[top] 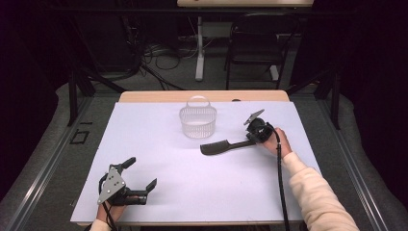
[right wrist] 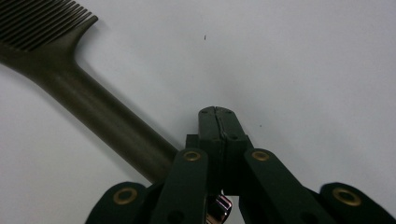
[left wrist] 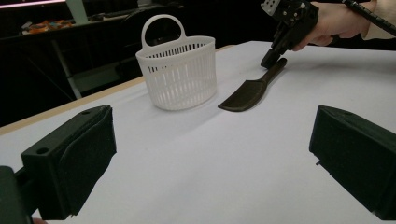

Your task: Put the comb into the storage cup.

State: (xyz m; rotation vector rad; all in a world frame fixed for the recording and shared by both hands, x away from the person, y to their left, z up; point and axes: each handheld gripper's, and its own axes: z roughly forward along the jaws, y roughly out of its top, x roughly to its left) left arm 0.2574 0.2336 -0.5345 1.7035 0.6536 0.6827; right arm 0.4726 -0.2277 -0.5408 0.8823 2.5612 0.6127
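So the dark comb [top: 222,147] was lying flat on the white table cover [top: 159,144], a bit right of the middle, toothed end pointing toward 9 o'clock and handle running off toward 3. My right gripper [top: 253,137] was sitting right at the handle end, tips down by the cover. In the right gripper view its jaws were pressed together with nothing between them, and the comb handle [right wrist: 112,121] ran just beside them, off toward 10 o'clock; I honestly couldn't tell if it was touching. The white slatted basket [top: 197,121] stood upright at about 11 o'clock from the comb, near it but apart, handle loop up. My left gripper [top: 139,180] was parked way down at the near left corner, around 7 o'clock from the comb and well apart from it, jaws spread wide and holding nothing. From the left gripper view I could see basket [left wrist: 180,74] and comb [left wrist: 252,88] side by side.
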